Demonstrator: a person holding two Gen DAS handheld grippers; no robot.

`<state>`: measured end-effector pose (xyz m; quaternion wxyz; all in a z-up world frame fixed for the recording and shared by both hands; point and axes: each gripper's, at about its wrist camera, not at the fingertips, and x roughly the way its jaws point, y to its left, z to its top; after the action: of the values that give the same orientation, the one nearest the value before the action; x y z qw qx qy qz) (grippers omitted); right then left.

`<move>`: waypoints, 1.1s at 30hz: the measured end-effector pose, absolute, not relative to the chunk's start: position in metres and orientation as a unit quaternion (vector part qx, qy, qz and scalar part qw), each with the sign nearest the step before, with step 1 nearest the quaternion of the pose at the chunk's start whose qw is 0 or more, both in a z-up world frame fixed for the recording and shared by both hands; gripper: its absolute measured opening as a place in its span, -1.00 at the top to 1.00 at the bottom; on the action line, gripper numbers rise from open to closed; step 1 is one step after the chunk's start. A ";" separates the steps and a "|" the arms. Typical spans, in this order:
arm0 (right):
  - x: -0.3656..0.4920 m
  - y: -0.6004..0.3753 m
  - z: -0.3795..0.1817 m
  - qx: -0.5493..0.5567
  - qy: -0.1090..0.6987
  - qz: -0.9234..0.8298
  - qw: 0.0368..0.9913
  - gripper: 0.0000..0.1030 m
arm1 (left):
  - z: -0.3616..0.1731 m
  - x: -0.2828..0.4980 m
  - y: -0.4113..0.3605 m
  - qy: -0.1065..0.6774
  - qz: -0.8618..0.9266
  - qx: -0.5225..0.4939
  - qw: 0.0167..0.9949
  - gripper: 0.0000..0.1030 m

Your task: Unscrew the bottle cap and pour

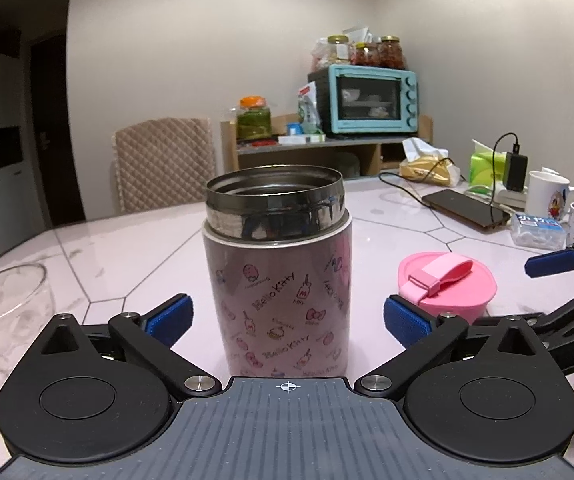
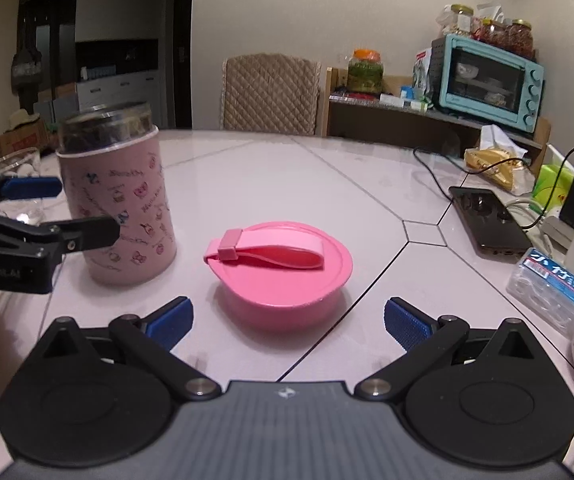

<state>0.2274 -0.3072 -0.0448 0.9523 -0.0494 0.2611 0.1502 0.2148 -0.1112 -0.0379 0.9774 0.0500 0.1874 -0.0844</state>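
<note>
A pink Hello Kitty bottle (image 1: 281,280) with a steel open neck stands upright on the table, its cap off. My left gripper (image 1: 287,322) is open with the bottle between its blue pads, not touching. The pink cap (image 2: 283,272) with a strap lies flat on the table to the right of the bottle (image 2: 121,204); it also shows in the left wrist view (image 1: 449,284). My right gripper (image 2: 287,322) is open, just in front of the cap, holding nothing. The left gripper (image 2: 67,208) shows at the left of the right wrist view.
A clear glass bowl (image 1: 5,300) sits left of the bottle. At the right stand a phone on a cable (image 2: 487,220), mugs (image 1: 547,196), a plastic box (image 2: 547,286) and tissues. A chair (image 2: 271,92) and a shelf with a teal oven (image 2: 491,80) are behind the table.
</note>
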 end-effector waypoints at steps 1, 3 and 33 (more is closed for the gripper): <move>0.224 -0.308 -0.044 -0.047 0.256 0.151 0.954 -1.00 | -0.037 0.212 -0.111 0.187 -0.084 0.049 0.978 -1.00; 0.219 -0.309 -0.043 -0.043 0.248 0.153 0.956 -1.00 | -0.036 0.207 -0.109 0.187 -0.080 0.048 0.978 -1.00; 0.118 -0.329 -0.018 0.003 0.201 0.148 0.968 -1.00 | -0.017 0.099 -0.117 0.189 -0.019 0.019 0.982 -1.00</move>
<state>0.1180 -0.3287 -0.0183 0.9682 0.0026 0.2014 0.1482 0.0994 -0.1167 -0.0169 0.9816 0.0187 0.1890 -0.0192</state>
